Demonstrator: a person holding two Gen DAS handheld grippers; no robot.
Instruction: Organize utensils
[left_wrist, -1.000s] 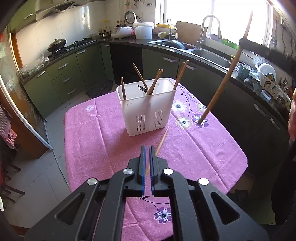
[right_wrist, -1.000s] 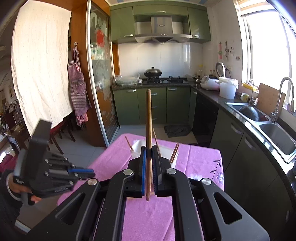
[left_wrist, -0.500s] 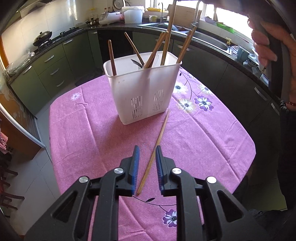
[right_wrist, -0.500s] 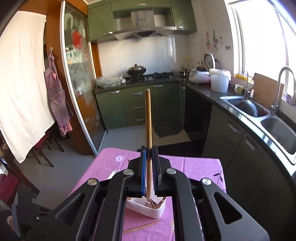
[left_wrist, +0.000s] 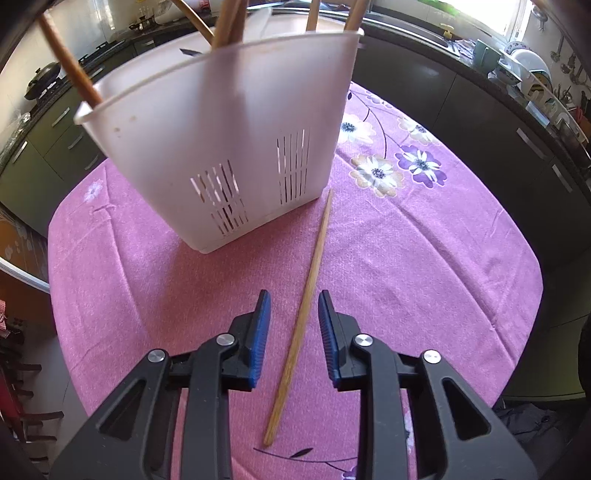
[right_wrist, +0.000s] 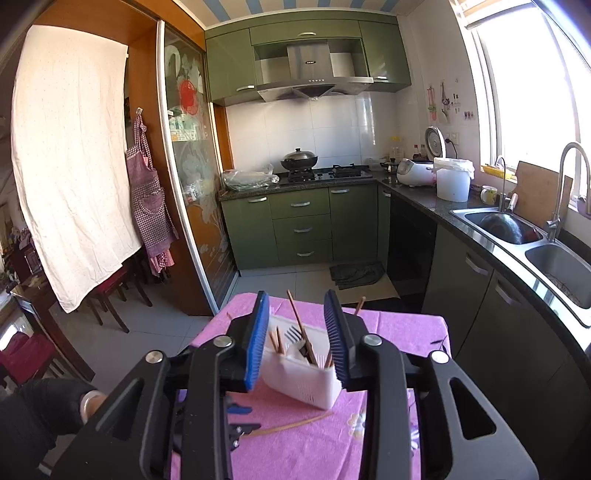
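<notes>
A white slotted utensil holder (left_wrist: 221, 147) stands on the pink flowered tablecloth (left_wrist: 406, 266) and holds several wooden chopsticks and a fork. One wooden chopstick (left_wrist: 301, 317) lies on the cloth in front of the holder. My left gripper (left_wrist: 293, 325) is open, low over the cloth, with the chopstick's near half between its blue pads. My right gripper (right_wrist: 297, 328) is open and empty, held above the holder (right_wrist: 301, 373), where the chopsticks and the fork (right_wrist: 293, 334) show. The loose chopstick (right_wrist: 291, 424) also shows in the right wrist view.
Green kitchen cabinets and a dark counter with a double sink (right_wrist: 517, 232) run along the right. A stove with a wok (right_wrist: 299, 160) is at the back. A dish rack (left_wrist: 532, 74) sits on the counter. Chairs (right_wrist: 110, 295) stand left of the table.
My left gripper opened, dropped lower and moved forward so its pads straddle the lying chopstick. My right gripper opened and let its chopstick go into the holder.
</notes>
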